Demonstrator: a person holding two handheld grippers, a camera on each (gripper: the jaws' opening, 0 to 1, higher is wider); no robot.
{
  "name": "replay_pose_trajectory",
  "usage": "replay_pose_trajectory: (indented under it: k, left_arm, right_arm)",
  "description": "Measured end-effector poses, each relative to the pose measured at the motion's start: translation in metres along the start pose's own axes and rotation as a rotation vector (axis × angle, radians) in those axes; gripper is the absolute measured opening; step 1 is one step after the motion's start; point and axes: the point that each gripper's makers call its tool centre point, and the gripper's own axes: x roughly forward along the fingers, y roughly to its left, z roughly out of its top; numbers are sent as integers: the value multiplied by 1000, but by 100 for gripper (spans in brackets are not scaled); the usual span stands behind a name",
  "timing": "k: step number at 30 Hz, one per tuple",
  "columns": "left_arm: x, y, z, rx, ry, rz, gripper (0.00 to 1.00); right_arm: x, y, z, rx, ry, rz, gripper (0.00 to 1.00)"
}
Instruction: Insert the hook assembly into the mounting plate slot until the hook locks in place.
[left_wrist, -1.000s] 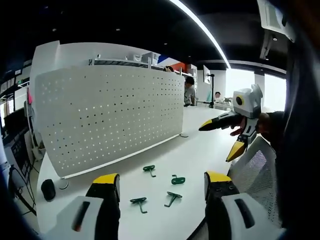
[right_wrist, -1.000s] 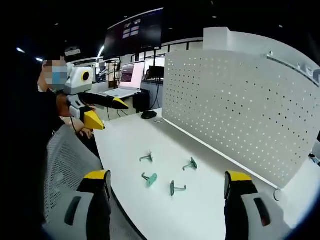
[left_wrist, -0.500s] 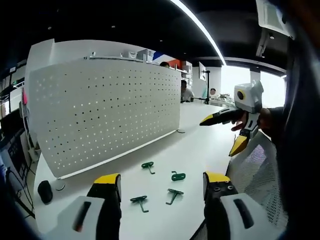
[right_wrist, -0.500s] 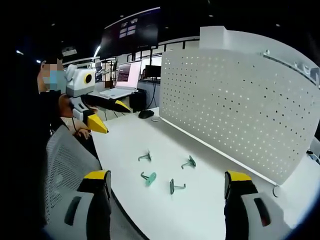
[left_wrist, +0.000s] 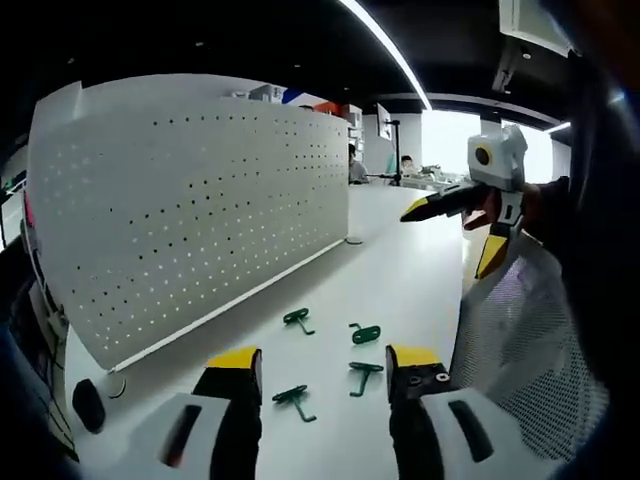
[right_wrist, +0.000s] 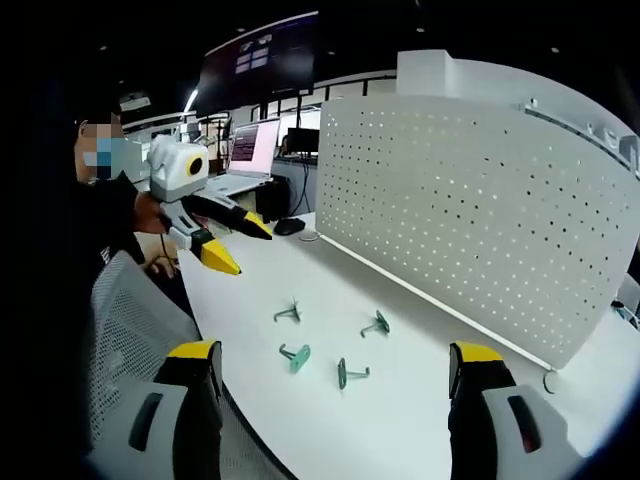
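Left tongs (left_wrist: 320, 385) released, empty; nearest hook (left_wrist: 293, 398) lies on bench (left_wrist: 400, 280) just ahead at 12 o'clock. Right tongs (right_wrist: 335, 385) released too, hooks farther.

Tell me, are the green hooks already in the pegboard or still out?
Out. All four green hooks lie loose on the white table, apart from the pegboard.

Both views look down along their own jaws from above the counter's (left_wrist: 400, 280) near edge, well back. The left gripper view faces rightward along the pegboard (left_wrist: 190, 210), the right gripper view seemingly leftward; both share the counter, pegboard and four green hooks (right_wrist: 325, 345).
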Motion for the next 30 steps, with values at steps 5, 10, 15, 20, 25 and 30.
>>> replay_pose_trajectory:
  k: [5,10,15,20,25,30]
  left_arm:
    - [10,4,-7,57,26,-11,43]
    - [21,10,-19,94,70,-28,38]
    - [29,12,-26,110,90,-40,33]
    - [39,18,-39,123,125,-43,28]
    - [48,19,-46,134,153,-55,25]
    - [57,23,-55,151,186,-65,22]
  right_arm:
    - [1,2,0,0,1,2,91]
    - [2,4,0,1,1,3,91]
    - [0,4,0,-1,2,5,91]
    - [0,4,-1,-2,5,9,91]
    - [2,5,0,-6,4,19,91]
    - [3,5,-1,-5,5,24,91]
